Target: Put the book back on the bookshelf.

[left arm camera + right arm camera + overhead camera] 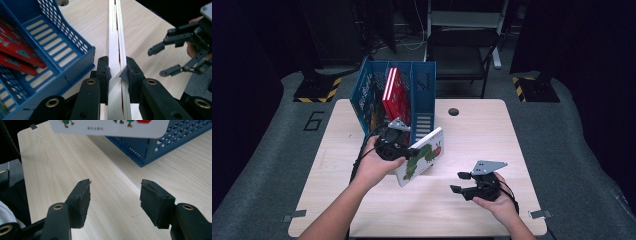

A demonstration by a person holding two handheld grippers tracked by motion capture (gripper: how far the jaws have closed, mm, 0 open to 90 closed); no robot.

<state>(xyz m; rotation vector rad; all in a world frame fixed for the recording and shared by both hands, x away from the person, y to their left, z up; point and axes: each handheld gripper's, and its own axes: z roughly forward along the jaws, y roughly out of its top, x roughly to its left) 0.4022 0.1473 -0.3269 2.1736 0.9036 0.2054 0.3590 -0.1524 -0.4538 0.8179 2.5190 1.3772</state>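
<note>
- The left gripper (pixel 398 146) is clamped on a white picture book (pixel 422 156), its pads pressed against both covers near one end; in the left gripper view the book (pixel 115 62) runs edge-on between the jaws.
- The book is held clear of the worktop (pixel 472 130), over its middle, just in front of the blue file rack (pixel 424 95). Its long axis slants from the near end by the left hand (pixel 374 167) up toward the far right; the illustrated cover faces up and toward the near right corner.
- The file rack stands at the far left part of the worktop, open side up, dividers upright. Red books (pixel 394 95) stand in a middle compartment and another picture book (pixel 369 100) leans in the leftmost one; the compartment nearest the held book shows bare slats (pixel 50 47).
- The rack's front wall lies close beside the held book's far end.
- The right gripper (pixel 464 182) rests low near the near right edge, jaws partly open with nothing between them (pixel 113 195), pointing left toward the book and well apart from it.
- The right half and near strip of the worktop lie open.
</note>
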